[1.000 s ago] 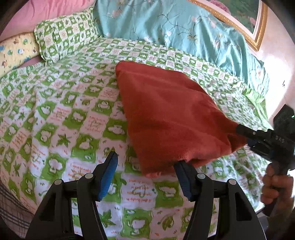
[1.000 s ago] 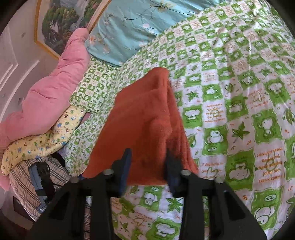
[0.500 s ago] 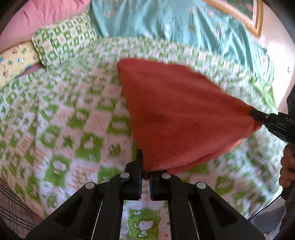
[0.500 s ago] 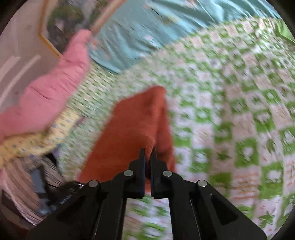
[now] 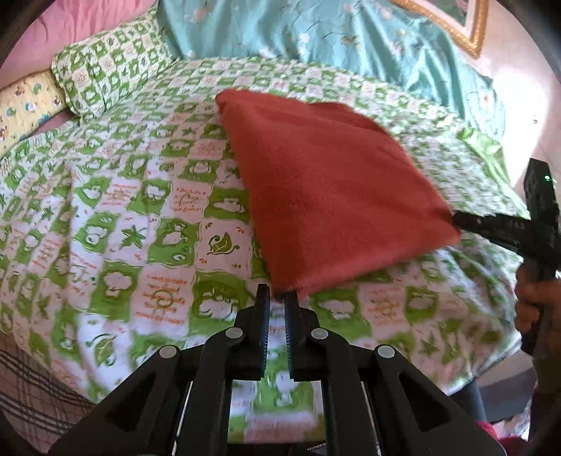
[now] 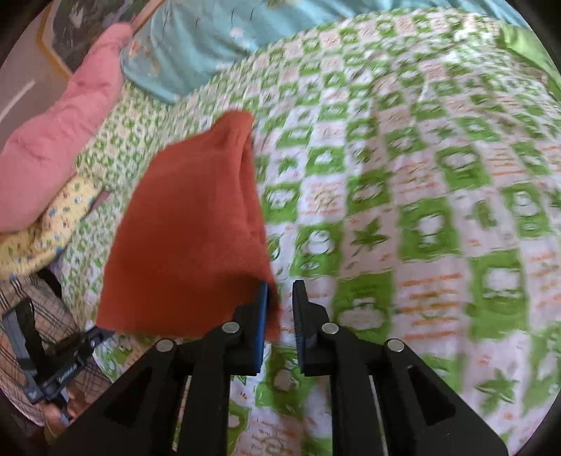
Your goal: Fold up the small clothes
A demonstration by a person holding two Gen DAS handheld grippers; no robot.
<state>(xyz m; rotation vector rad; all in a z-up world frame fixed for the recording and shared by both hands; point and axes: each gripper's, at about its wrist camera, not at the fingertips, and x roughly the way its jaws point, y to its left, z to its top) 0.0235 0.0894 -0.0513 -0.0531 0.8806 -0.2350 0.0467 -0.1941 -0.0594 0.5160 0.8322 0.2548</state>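
An orange-red cloth (image 5: 326, 189) is held up off the green-and-white checked bedspread (image 5: 133, 224), stretched between both grippers. My left gripper (image 5: 277, 298) is shut on the cloth's near corner. In the right wrist view the cloth (image 6: 189, 231) hangs at the left, one corner between the fingers of my right gripper (image 6: 280, 298), whose jaws stand slightly apart. The right gripper also shows in the left wrist view (image 5: 466, 221) at the cloth's far right corner. The left gripper shows at the lower left of the right wrist view (image 6: 94, 336).
A teal floral duvet (image 5: 350, 42), a green checked pillow (image 5: 108, 66), a yellow patterned pillow (image 5: 24, 105) and a pink blanket (image 6: 59, 140) lie at the head of the bed. A gold picture frame (image 5: 455, 24) hangs on the wall. Plaid fabric (image 6: 31, 315) lies at the bed's edge.
Both grippers closed on the cloth's corners and lifted it off the bed. The right gripper's jaws have since parted a little.
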